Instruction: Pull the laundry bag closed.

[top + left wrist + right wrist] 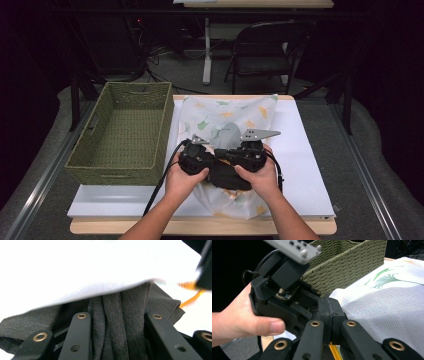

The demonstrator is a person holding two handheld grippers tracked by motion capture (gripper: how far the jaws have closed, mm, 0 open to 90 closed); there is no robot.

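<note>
A white mesh laundry bag [225, 112] printed with green and yellow leaves lies in the middle of the table. Both hands hold their grippers close together at its near end. My left gripper [206, 159] is shut on a bunched dark grey garment [120, 322], which runs up under the bag's white cloth [87, 270]. My right gripper [329, 312] has its jaws pressed together at the bag's edge [387, 305], where an orange zipper [333, 350] shows just below the jaws. The same zipper [190, 287] appears beside the right gripper in the left gripper view.
A green woven basket [125, 127] stands on the table's left side, close to the bag and the left hand. White sheet [305, 165] covers the table to the right of the bag. A folding chair [265, 50] stands beyond the far edge.
</note>
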